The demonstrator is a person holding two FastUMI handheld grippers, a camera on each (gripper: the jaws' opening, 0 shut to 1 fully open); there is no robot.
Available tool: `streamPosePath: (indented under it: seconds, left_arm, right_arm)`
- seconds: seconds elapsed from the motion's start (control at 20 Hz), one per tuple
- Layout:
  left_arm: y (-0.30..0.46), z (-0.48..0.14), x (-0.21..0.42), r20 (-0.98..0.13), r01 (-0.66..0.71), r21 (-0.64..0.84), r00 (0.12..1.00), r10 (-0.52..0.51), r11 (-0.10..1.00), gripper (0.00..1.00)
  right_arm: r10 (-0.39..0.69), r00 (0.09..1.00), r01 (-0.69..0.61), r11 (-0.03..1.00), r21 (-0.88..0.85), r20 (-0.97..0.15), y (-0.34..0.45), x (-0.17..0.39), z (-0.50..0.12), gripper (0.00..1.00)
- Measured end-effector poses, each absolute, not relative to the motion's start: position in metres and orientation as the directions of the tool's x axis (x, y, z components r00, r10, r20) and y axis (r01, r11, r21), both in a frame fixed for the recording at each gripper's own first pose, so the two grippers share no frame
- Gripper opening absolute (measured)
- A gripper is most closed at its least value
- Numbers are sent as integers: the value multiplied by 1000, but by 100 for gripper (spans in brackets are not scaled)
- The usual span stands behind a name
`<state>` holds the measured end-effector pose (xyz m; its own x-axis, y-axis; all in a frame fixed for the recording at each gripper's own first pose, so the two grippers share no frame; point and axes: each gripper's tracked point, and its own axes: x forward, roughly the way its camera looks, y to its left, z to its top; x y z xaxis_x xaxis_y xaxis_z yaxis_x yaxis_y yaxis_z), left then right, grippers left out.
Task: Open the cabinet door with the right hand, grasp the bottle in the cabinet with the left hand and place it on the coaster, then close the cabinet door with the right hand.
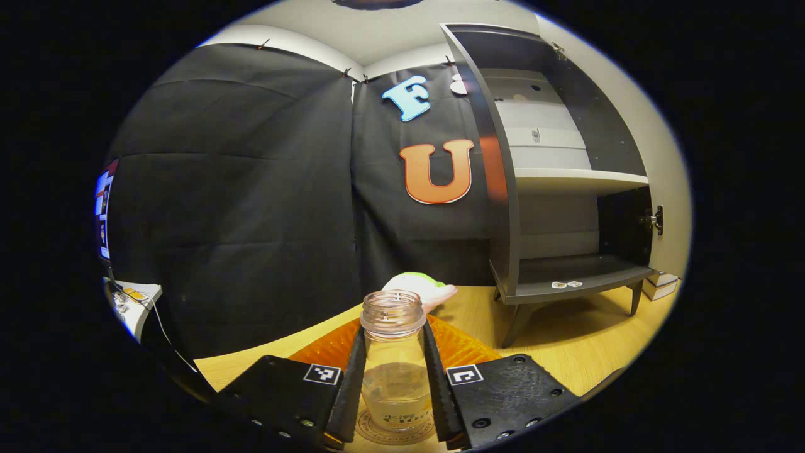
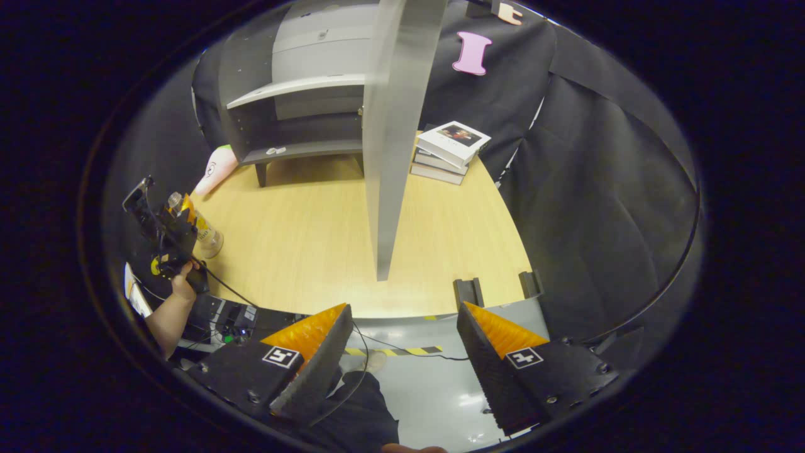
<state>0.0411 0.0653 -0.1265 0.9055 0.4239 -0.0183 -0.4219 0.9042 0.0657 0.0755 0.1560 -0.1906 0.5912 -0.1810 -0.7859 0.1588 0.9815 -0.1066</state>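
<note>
Both tool [image 1: 395, 371] fingers clamp upright bottle [image 1: 395, 358].

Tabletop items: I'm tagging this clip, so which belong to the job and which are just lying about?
Job:
clear lidless glass bottle in left claw
round printed coaster
open grey cabinet, its door
right claw, open

Lying about:
stack of white books
pink plush toy

In the left gripper view the fingers [image 1: 352, 377] cover both sides of the bottle [image 1: 394, 352], and the coaster [image 1: 395, 434] under it is cut by the lower edge. A pale thing [image 1: 422, 288] behind the bottle is mostly hidden. The small stickers [image 1: 566, 284] on the cabinet [image 1: 566, 182] floor are too small to tell.
</note>
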Motion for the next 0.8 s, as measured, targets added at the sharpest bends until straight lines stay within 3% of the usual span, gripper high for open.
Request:
streamPosePath:
  seconds: [0.2,0.25,0.3,0.45,0.5,0.55,0.8]
  left_arm:
    - [66,-128,38,-33,-429,78,901,432,900,50]
    - [66,-129,38,-34,-429,67,901,431,901,63]
    - [66,-129,40,-28,-431,58,901,433,900,52]
    - [61,-123,45,6,-412,46,911,413,910,64]
    - [58,-123,46,12,-405,53,914,405,913,63]
    - [57,-125,47,8,-398,66,917,399,915,77]
    - [65,-113,42,68,-447,89,894,442,890,77]
  right_arm:
    - [-159,593,130,986,-101,-790,161,79,-194,100]
    - [-150,594,127,988,-92,-790,163,80,-195,100]
    - [-137,595,120,989,-81,-792,166,79,-195,100]
    - [-133,597,102,991,-90,-791,167,81,-196,100]
    - [-131,598,98,991,-90,-791,168,81,-196,100]
    - [-128,599,93,992,-90,-791,168,81,-198,100]
    - [-125,584,82,992,-95,-802,169,76,-200,100]
